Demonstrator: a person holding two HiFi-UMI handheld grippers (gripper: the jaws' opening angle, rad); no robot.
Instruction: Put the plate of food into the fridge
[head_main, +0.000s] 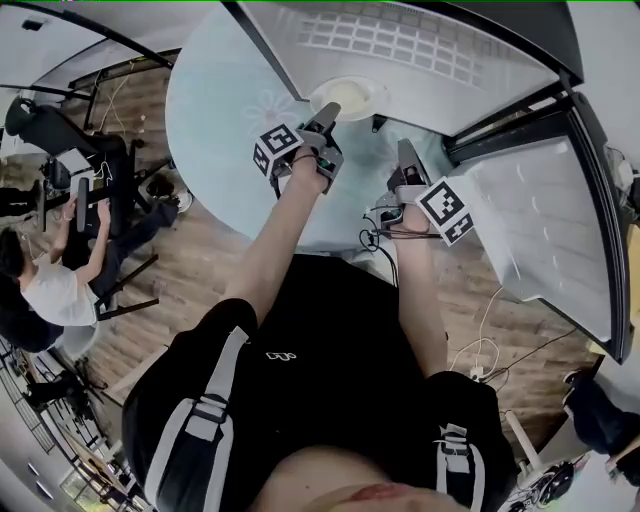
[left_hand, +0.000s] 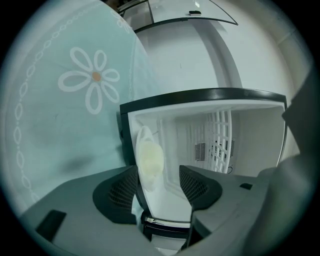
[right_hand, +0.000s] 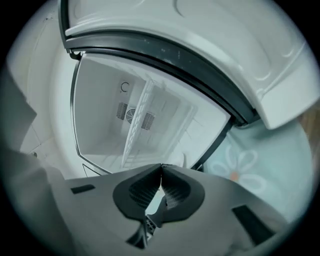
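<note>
At left, the flowered rug (head_main: 215, 110) marks the floor before the fridge (head_main: 420, 45). My left gripper (head_main: 325, 120) reaches to the fridge's front edge with its jaws wide. The plate of food (head_main: 350, 97) stands between them, beside one pad but not pinched. It appears to rest just inside the compartment, so I judge it delivered. My right gripper (head_main: 405, 160) is closed on nothing and sits near the open door (head_main: 540, 220), probably to keep clear.

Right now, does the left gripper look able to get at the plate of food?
Probably yes. The left gripper has its jaws apart with the plate of food between them, at the mouth of the open fridge; nothing blocks it.
</note>
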